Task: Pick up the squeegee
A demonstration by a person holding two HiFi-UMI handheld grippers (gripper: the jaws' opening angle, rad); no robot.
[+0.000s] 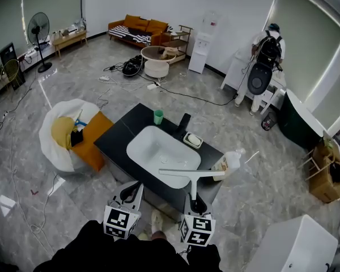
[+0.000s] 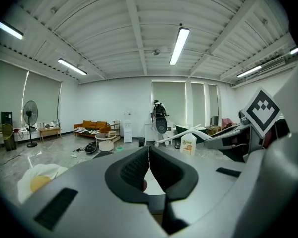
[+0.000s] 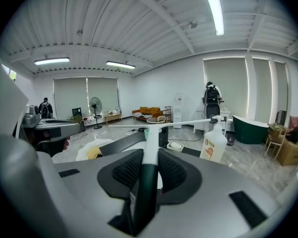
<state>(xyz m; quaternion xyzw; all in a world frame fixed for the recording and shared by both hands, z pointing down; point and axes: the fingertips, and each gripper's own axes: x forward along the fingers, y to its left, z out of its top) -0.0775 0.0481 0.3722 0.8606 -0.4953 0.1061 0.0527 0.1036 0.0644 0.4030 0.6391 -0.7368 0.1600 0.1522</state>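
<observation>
In the head view, your right gripper (image 1: 195,204), low and right of centre, holds the squeegee (image 1: 190,173) by its stem. This is a T-shaped tool with a long white blade bar and a handle that is white near the bar and dark lower down. The bar hangs over the near edge of the black slab worktop (image 1: 124,130), across the rim of the white oval basin (image 1: 158,149). Its right end sits just beside the white pump bottle with an orange label (image 1: 230,162). A sideways swing could knock that bottle over. Your left gripper (image 1: 128,192) is low and left of centre, apart from the tool.

In the left gripper view, the fingers (image 2: 134,167) are pressed together with nothing between them. The white bar shows right of centre, beyond them.

In the right gripper view, the fingers (image 3: 125,171) are partly closed and clamp the handle where dark meets white. The stem runs up the middle of the frame to the crossbar. That grip looks far from the bar, so a quick turn could make the stem twist or slide in the pads.
</observation>
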